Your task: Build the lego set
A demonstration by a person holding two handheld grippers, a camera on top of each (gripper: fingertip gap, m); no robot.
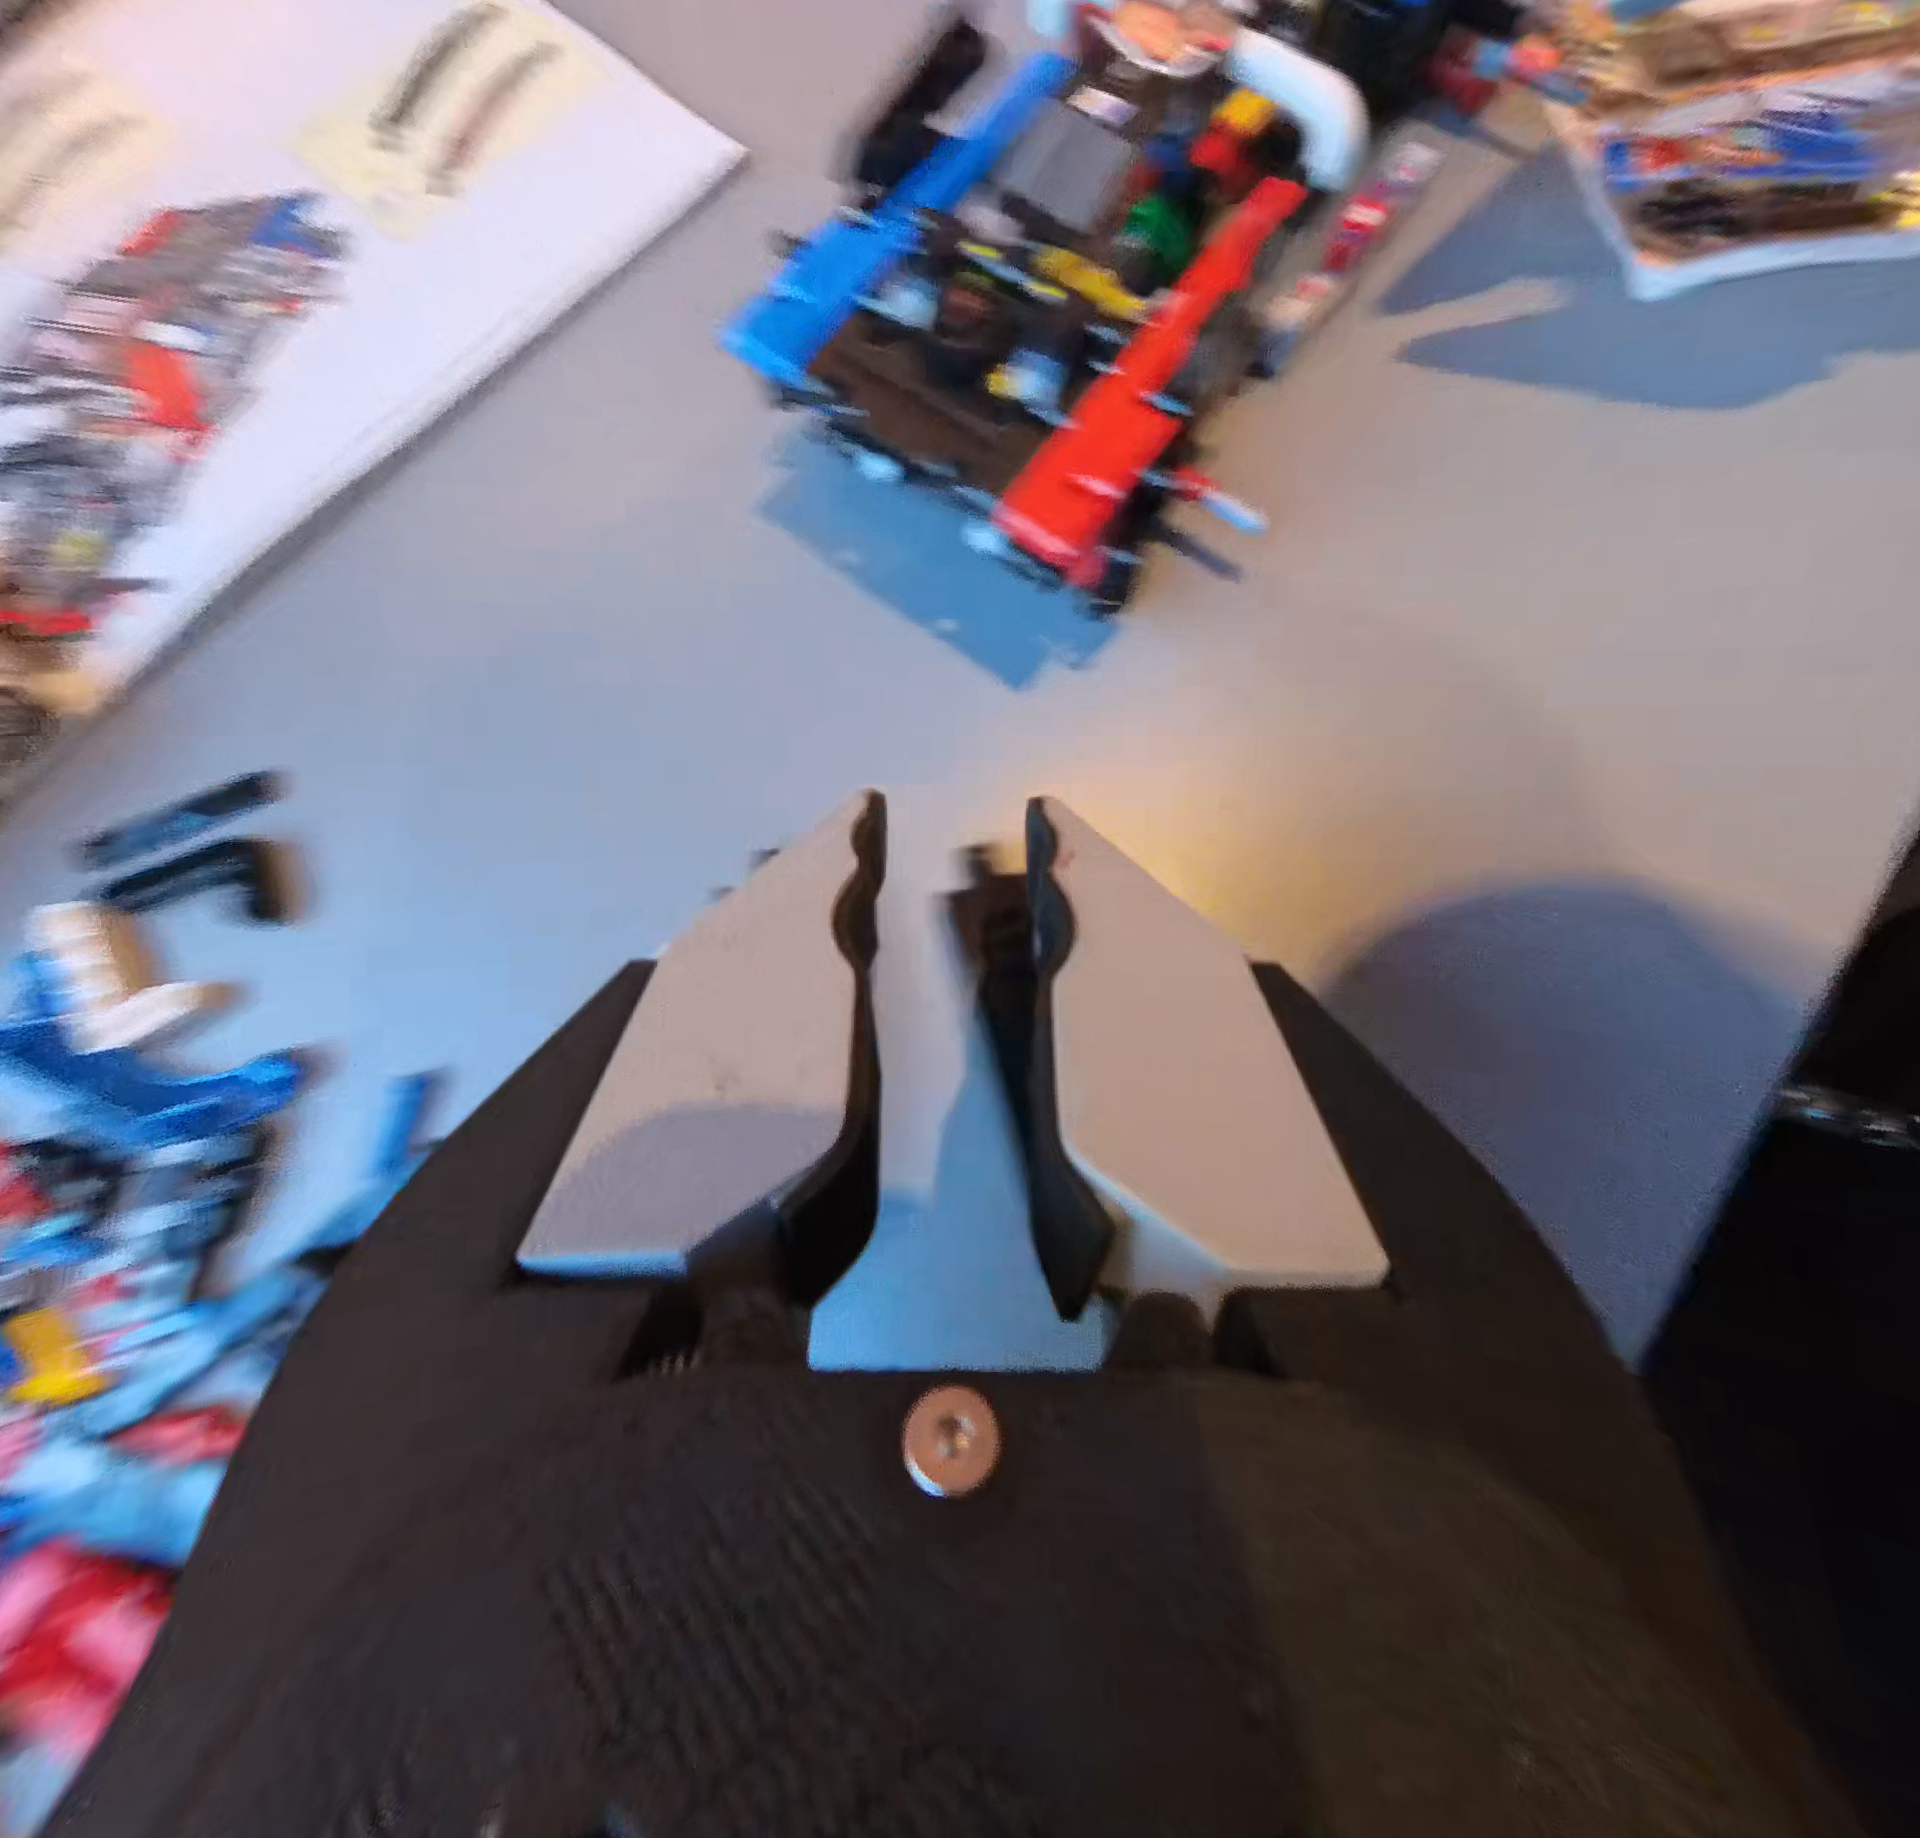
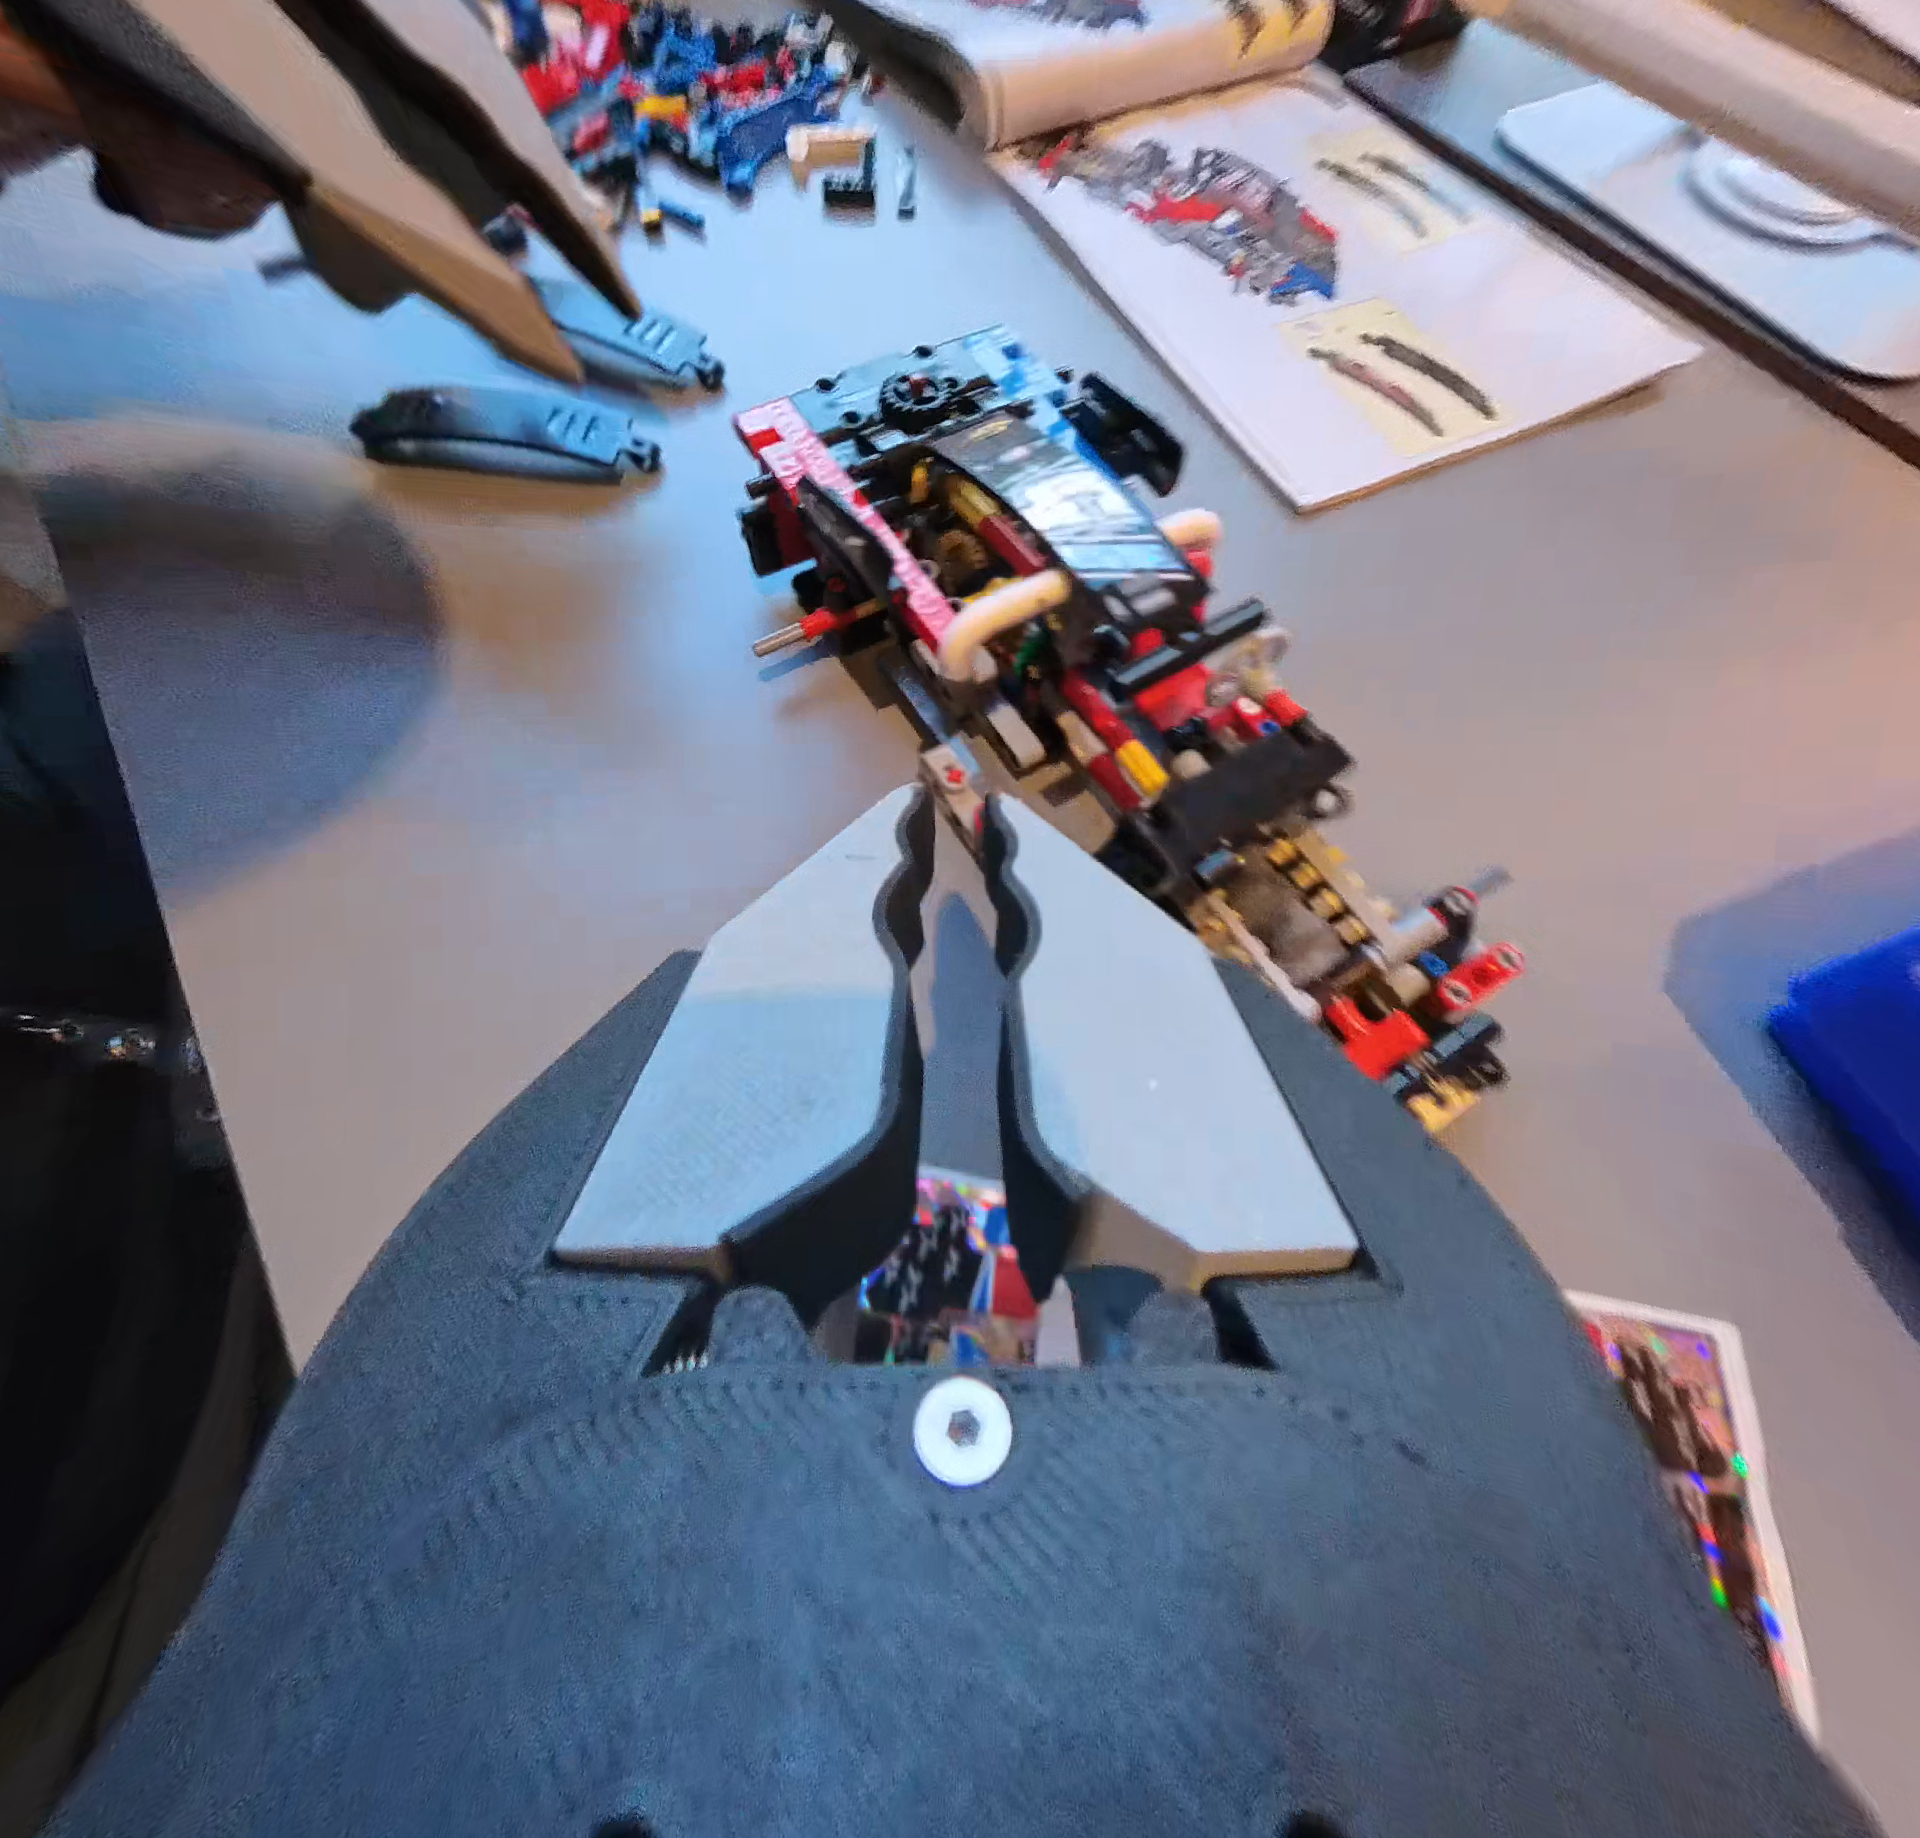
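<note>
The half-built lego car (image 2: 1039,625) lies on the grey table; in the blurred left wrist view it sits far ahead (image 1: 1039,313) with blue and red side beams. My right gripper (image 2: 954,809) is shut on a small grey piece with a red pin (image 2: 951,775) at the car's near side. My left gripper (image 1: 956,822) holds a black curved panel (image 1: 992,921) between its fingers, just above the table; it also shows in the right wrist view (image 2: 603,334) gripping that panel (image 2: 644,344). A second black curved panel (image 2: 499,432) lies beside it on the table.
A pile of loose blue, red and black pieces (image 2: 686,95) lies at the far left, also in the left wrist view (image 1: 104,1165). An open instruction booklet (image 2: 1351,282) lies right of the car. A shiny sticker sheet (image 2: 1683,1476) and a blue object (image 2: 1860,1040) lie near right. Some 20 cm of space lies between my two pairs of fingers. To reach the blue object (image 2: 1860,1040) in a straight line is about 20 cm for my right fingers, about 35 cm for my left.
</note>
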